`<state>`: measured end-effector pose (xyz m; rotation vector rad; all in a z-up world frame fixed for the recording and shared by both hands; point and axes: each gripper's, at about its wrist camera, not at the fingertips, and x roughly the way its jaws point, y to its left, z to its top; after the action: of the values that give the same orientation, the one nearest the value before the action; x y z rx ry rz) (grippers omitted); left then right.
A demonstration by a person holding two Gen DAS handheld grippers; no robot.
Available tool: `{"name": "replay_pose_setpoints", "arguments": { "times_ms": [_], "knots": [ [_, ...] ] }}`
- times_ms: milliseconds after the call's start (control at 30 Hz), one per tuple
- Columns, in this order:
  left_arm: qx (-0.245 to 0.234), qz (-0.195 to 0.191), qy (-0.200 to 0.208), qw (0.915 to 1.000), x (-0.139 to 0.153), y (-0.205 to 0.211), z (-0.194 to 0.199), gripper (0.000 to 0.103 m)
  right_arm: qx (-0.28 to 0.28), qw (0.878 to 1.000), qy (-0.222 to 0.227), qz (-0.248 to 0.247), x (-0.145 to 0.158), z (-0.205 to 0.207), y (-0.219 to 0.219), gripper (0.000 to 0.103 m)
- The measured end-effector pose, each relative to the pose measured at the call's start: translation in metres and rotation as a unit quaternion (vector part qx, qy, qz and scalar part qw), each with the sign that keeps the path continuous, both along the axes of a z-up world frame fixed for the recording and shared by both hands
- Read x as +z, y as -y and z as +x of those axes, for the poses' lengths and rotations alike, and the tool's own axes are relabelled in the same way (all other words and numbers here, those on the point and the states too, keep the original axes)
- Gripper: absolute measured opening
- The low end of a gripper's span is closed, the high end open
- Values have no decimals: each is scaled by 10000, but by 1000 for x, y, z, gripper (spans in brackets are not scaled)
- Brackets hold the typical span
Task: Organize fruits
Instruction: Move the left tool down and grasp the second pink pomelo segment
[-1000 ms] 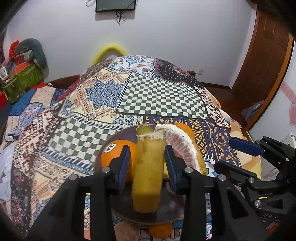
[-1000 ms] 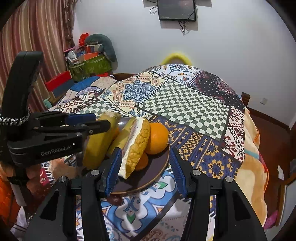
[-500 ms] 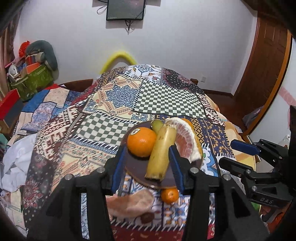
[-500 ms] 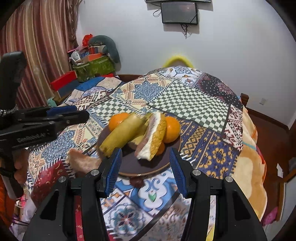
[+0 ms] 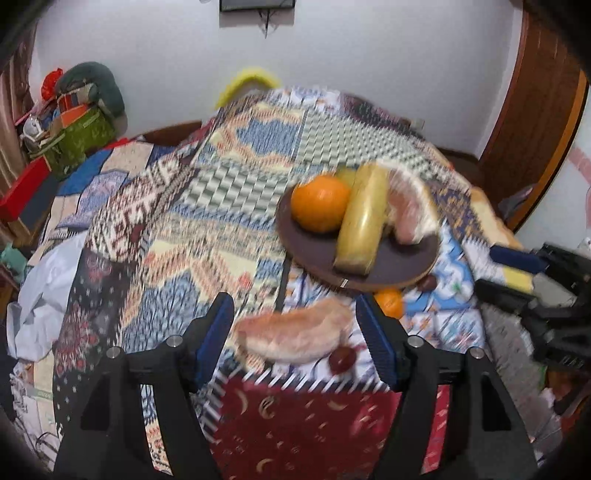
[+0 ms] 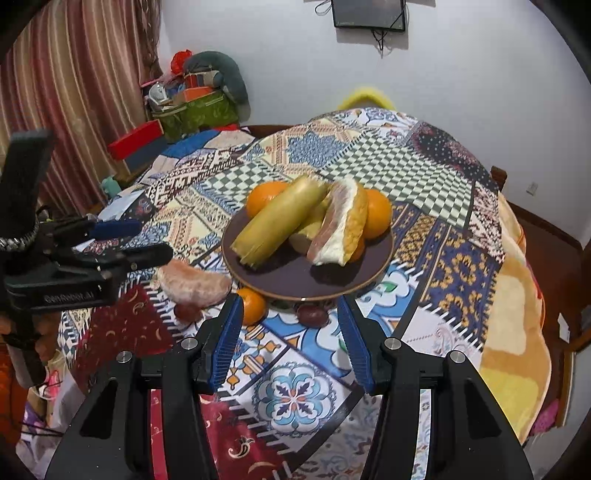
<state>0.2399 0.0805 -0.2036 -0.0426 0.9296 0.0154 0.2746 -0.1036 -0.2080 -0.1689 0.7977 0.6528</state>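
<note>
Patchwork quilt (image 6: pixel 424 206), wall screen (image 6: pixel 369 13), striped curtain (image 6: pixel 74 74)

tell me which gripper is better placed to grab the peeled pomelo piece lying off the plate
Left, probably. In its own view the left gripper frames the loose pomelo piece between opening jaws that do not touch it. The right gripper points at the plate, with that piece off to its left.

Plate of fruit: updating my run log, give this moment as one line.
left claw: opening, empty | right claw: open, empty | plate: banana, oranges, pomelo wedge | off plate: pomelo piece
</note>
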Motion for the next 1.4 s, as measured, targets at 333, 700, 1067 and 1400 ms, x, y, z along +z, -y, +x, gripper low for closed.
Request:
{"name": "replay_pose_setpoints", "arguments": {
  "times_ms": [333, 700, 1067, 1400],
  "knots": [
    [-66, -129, -423, 9990, -34, -8, -1, 72, 105, 9995, -314, 2, -18, 2, -11, 49],
    [-563, -46, -665, 9962, -44, 11, 41, 72, 122, 9985, -523, -47, -32, 10, -12, 49],
    [-728, -453, -803, 9931, -46, 1, 29, 72, 147, 9984, -554, -1, -31, 10, -11, 49],
    [-736, -648, -766, 9922, -39, 0, -17, 72, 181, 9987, -478, 19, -25, -3, -13, 49]
  ]
}}
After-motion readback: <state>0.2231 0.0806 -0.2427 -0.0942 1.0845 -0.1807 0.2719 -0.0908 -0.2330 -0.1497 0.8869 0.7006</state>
